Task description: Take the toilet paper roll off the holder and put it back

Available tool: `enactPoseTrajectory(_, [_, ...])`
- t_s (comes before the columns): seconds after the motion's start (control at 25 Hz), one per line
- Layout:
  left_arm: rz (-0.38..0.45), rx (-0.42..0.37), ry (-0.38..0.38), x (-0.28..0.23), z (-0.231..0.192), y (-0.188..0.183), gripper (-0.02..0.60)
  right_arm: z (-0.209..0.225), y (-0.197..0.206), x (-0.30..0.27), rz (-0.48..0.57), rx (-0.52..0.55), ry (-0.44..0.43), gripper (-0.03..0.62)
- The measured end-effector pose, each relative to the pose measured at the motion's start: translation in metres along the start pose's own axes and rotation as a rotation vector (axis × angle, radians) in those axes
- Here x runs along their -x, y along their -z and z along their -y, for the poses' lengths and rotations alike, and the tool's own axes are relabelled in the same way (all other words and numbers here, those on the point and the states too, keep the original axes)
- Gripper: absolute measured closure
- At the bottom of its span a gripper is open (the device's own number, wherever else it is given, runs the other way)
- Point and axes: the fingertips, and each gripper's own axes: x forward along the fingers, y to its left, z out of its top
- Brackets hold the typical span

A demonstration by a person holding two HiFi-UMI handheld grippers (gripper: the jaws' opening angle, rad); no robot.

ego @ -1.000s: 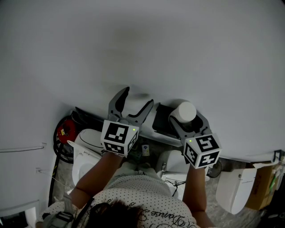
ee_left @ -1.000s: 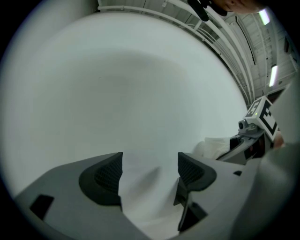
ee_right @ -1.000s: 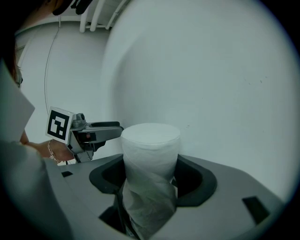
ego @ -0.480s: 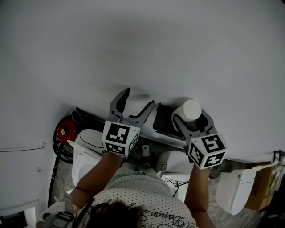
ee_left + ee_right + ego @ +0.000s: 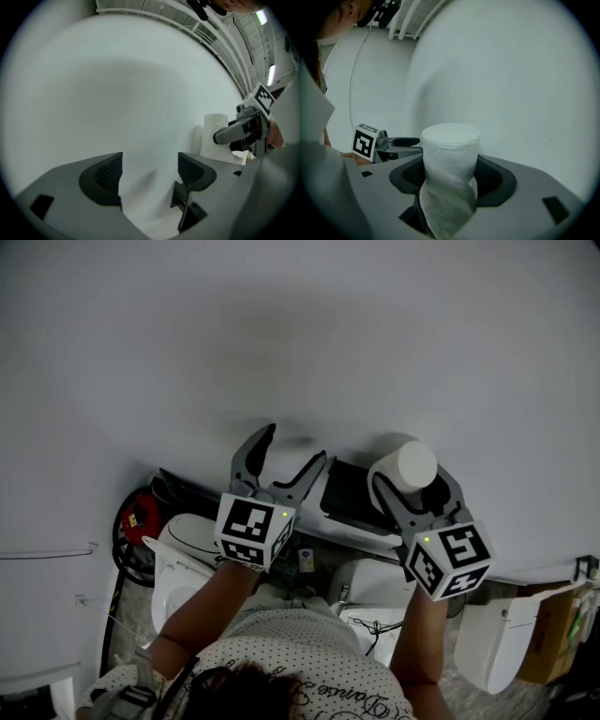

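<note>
The white toilet paper roll (image 5: 410, 463) stands upright between the jaws of my right gripper (image 5: 411, 476), which is shut on it close to the pale wall. In the right gripper view the roll (image 5: 450, 154) fills the gap between the black pads, with a loose sheet hanging down. The dark holder (image 5: 352, 495) sits on the wall just left of the roll. Beyond it, my left gripper (image 5: 292, 448) stands open. In the left gripper view its jaws (image 5: 150, 174) hold nothing, and the roll (image 5: 212, 137) shows at the right.
Below the grippers are a white toilet (image 5: 183, 554), a red coiled object (image 5: 136, 517) at the left, more white fixtures (image 5: 487, 638) and a cardboard box (image 5: 553, 624) at the right. The person's arms and dotted shirt (image 5: 300, 662) fill the bottom.
My right gripper has carried the roll to the right, away from the holder. The left gripper has barely moved and stays open.
</note>
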Motion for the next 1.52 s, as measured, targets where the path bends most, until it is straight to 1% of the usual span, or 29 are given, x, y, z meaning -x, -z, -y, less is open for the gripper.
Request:
enactPoseTrajectory(0.24, [0.004, -0.008, -0.001, 0.003, 0.007, -0.005, 0.229, -0.001, -0.007, 0.012, 0.02, 0.006, -0.006, 0.289])
enactPoseTrajectory(0.6, [0.013, -0.017, 0.002, 0.013, 0.019, -0.01, 0.229, -0.007, -0.006, 0.03, 0.025, 0.006, -0.013, 0.289])
enactPoseTrajectory(1.04, [0.016, -0.019, 0.017, 0.031, 0.036, -0.009, 0.229, -0.027, 0.01, 0.055, 0.007, -0.01, -0.036, 0.289])
enactPoseTrajectory(1.4, [0.008, -0.012, 0.023, 0.05, 0.04, -0.003, 0.229, -0.041, 0.025, 0.06, -0.009, -0.03, -0.036, 0.289])
enactPoseTrajectory(1.52, [0.011, -0.011, 0.014, 0.054, 0.041, -0.002, 0.23, -0.044, 0.031, 0.06, -0.017, -0.035, -0.041, 0.289])
